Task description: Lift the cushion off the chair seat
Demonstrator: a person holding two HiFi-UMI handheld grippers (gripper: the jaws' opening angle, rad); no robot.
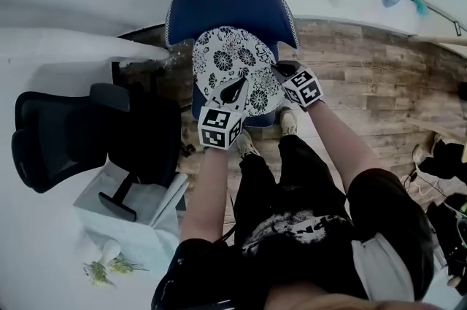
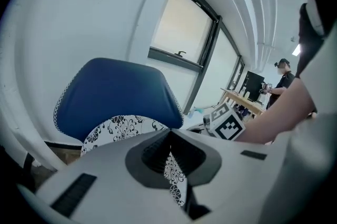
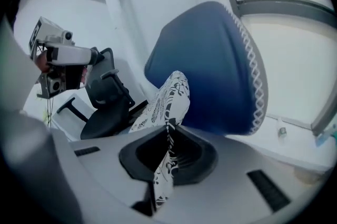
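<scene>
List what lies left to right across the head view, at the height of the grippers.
black office chair → left gripper → right gripper → wooden floor. The cushion spans both grippers, so omitted.

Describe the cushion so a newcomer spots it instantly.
Find the blue fabric chair with white-stitched edging. Over its seat is a rounded flat cushion. It alone is white with a black flower print, unlike the plain black office chair beside it.

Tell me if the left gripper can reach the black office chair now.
Probably not yet: the left gripper is shut on the floral cushion, as is the right gripper. The way to the black office chair on its left looks free, but it must let go first.
</scene>
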